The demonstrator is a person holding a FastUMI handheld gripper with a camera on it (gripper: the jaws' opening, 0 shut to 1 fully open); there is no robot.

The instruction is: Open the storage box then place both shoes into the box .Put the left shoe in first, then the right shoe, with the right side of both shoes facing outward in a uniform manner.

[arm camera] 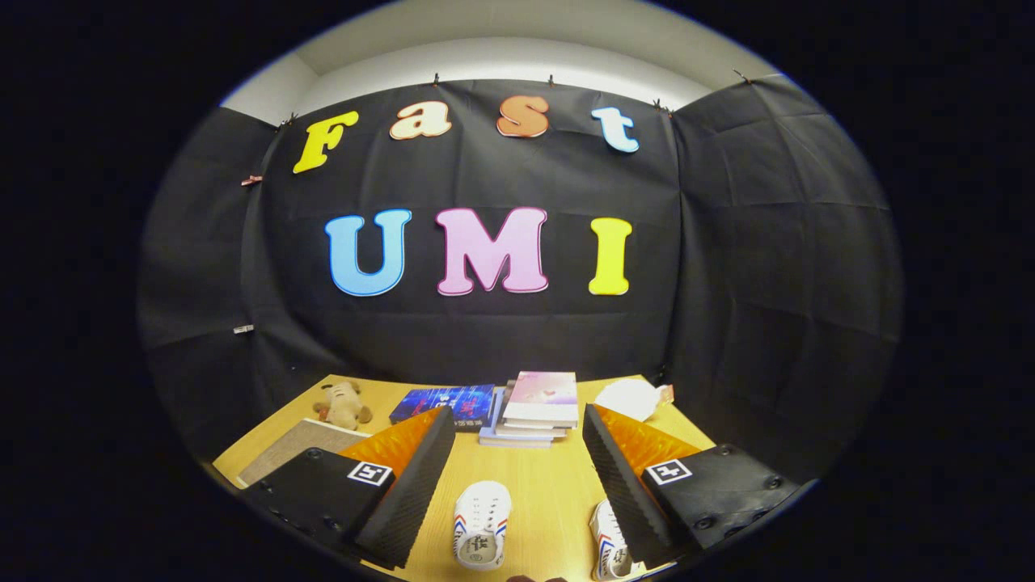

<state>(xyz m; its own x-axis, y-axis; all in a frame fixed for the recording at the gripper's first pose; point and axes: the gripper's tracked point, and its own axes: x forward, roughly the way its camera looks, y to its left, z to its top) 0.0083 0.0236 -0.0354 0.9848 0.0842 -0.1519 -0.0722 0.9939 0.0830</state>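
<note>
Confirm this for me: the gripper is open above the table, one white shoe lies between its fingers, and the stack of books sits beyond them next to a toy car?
Not quite. In the gripper view it is a stuffed toy animal, not a car. The rest holds: the gripper is open, one white shoe lies between its fingers, and the stack of books sits beyond them.

On the wooden table [558,485] below your tool, you have two white shoes: one [481,525] between the fingers, one [610,554] beside the right finger. Beyond the fingers sit one stack of books [538,408], one blue book [445,402], one plush toy [344,404], one white crumpled bag [635,398] and one grey board [283,453].
</note>
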